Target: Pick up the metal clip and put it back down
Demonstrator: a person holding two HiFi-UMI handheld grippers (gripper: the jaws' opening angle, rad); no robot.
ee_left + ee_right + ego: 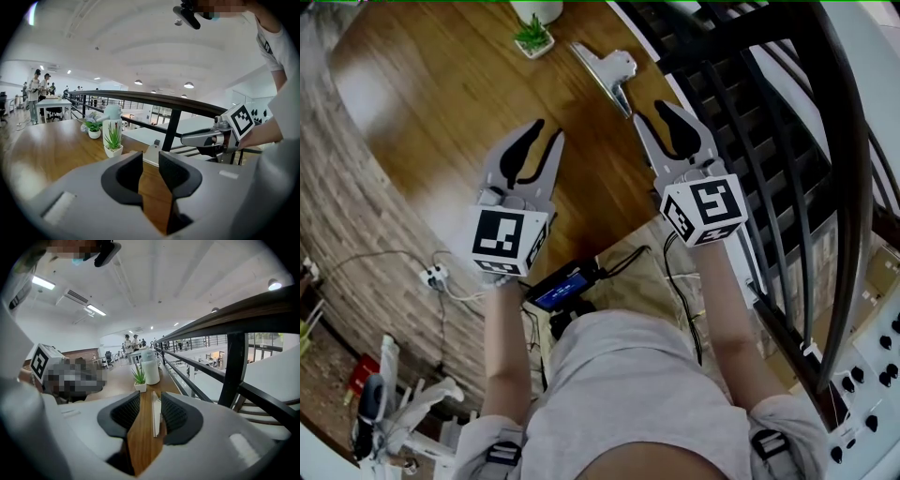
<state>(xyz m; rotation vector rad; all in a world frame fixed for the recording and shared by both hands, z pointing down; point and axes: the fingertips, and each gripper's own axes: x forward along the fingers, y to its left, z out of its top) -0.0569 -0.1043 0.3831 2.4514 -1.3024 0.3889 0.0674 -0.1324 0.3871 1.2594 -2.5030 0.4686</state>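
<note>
The metal clip lies flat on the wooden bench. It is near the small potted plant, on the plant's railing side, and it stretches from there toward the person. The right tongs hover over the bench farther from the plant than the clip is, with their tips just beside the clip's end that is farther from the plant. Whether they touch it cannot be made out. In the right gripper view the right tongs stand apart with nothing between the pads, and through the gap the clip shows edge-on, lined up with the plant beyond it. The left tongs hang over bare wood, well on the person's side of the plant and away from the railing. In the left gripper view the left tongs are also parted by a narrower gap, with only bench surface between the pads and the plant ahead to one side.
</note>
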